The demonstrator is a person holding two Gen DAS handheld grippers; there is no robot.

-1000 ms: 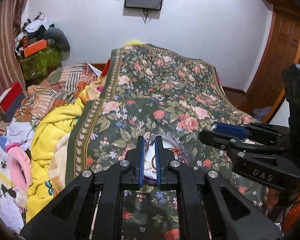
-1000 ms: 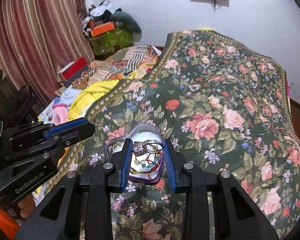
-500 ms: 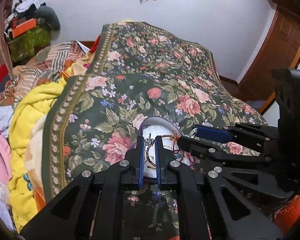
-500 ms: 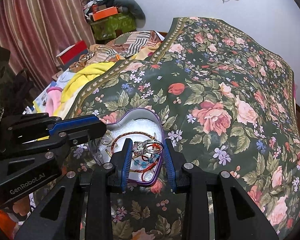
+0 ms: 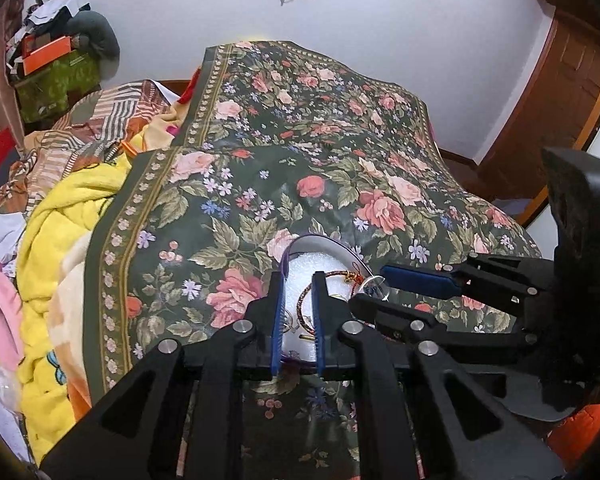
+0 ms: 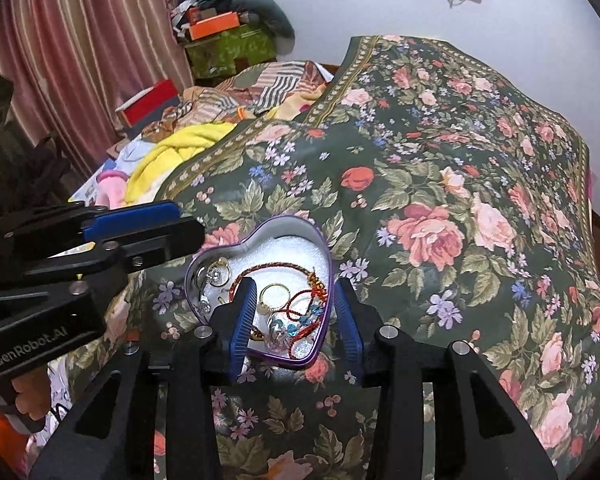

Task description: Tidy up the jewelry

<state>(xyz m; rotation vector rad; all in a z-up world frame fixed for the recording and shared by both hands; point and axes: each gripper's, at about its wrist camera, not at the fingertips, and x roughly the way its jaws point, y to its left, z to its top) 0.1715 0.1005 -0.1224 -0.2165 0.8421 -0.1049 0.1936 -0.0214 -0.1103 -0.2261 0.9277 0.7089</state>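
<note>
Jewelry, a tangle of gold rings [image 6: 275, 293] and red beaded cords, lies in a purple-rimmed heart-shaped tin [image 6: 324, 256] on the floral bedspread [image 6: 440, 168]. Both grippers, left [image 5: 297, 280] and right [image 6: 296, 300], hover with fingers apart, empty. Pieces look light, slippery, snag-prone; pinch one ring's band.

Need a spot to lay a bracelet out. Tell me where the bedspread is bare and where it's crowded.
Bare: the floral bedspread beyond the heart tin toward the wall, and right of the right tongs. Crowded: left of the tin, where the left tongs hover, and the blanket heap beyond.
</note>
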